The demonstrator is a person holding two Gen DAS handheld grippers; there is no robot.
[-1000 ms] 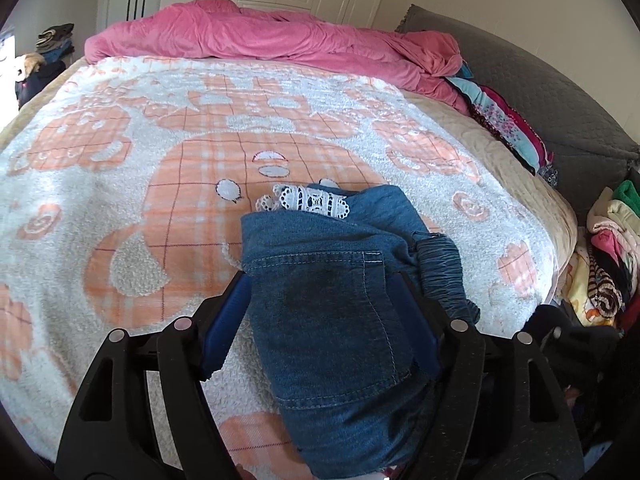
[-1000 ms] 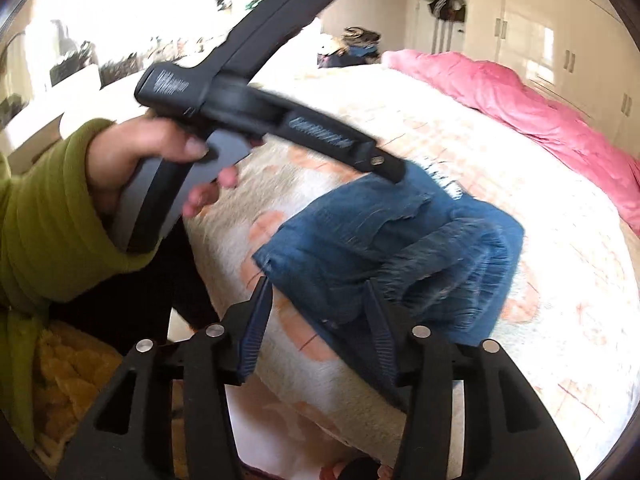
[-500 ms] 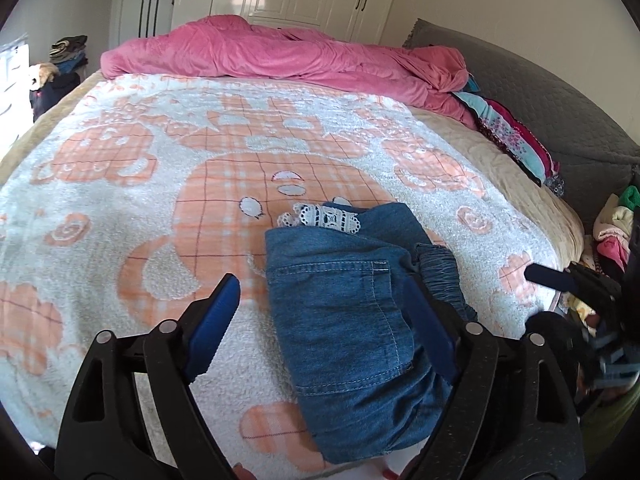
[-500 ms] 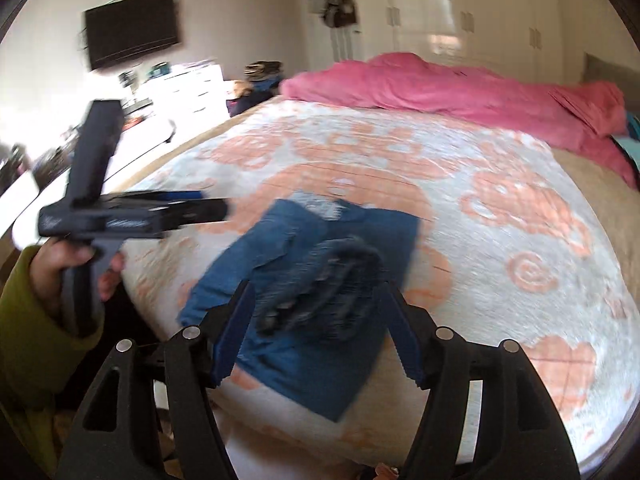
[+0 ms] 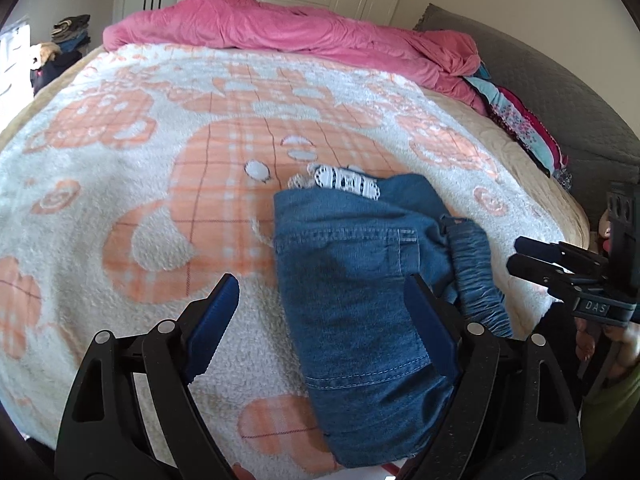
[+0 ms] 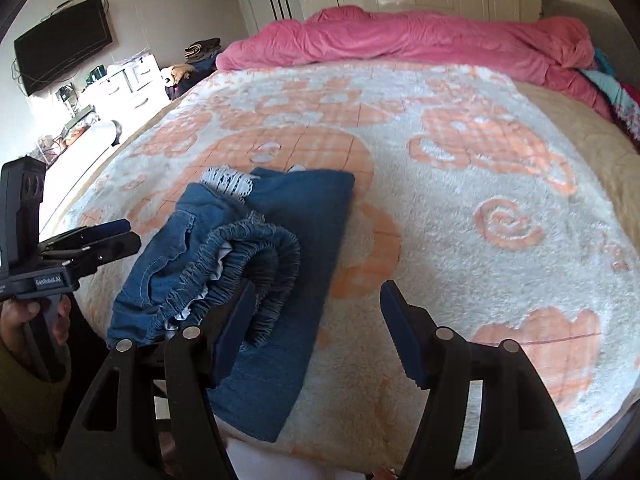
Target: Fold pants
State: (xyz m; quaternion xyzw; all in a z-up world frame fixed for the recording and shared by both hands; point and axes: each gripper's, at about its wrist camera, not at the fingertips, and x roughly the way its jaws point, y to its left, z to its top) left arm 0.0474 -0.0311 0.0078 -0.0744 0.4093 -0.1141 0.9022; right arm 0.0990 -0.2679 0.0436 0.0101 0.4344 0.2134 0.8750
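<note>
The denim pants (image 5: pixel 360 280) lie folded into a compact bundle near the front edge of the bed (image 5: pixel 120 160), on its white-and-orange fleece blanket (image 6: pixel 460 220). The bundle's long axis runs from the bed edge toward the pink duvet (image 5: pixel 280 24), roughly 6 to 12 o'clock in the left wrist view. A strip of white lace trim (image 5: pixel 344 180) peeks out at its far end, and the gathered elastic waistband (image 6: pixel 256 256) is doubled over on top.

The left hand-held gripper (image 5: pixel 320 312) hovers over the near half, its jaws spread wide after just opening further; one pad sits over the denim, the other over bare blanket at about 9 o'clock, and nothing is pinched. The right hand-held gripper (image 6: pixel 316 320) has also just been opening and stands apart, empty; the bundle lies at 10 to 11 o'clock from it, the waistband roll just beside its left pad.

The fold looks close to done. The left hand seems nearer the body of the bundle, the right nearer the waistband, should any tidying follow.
</note>
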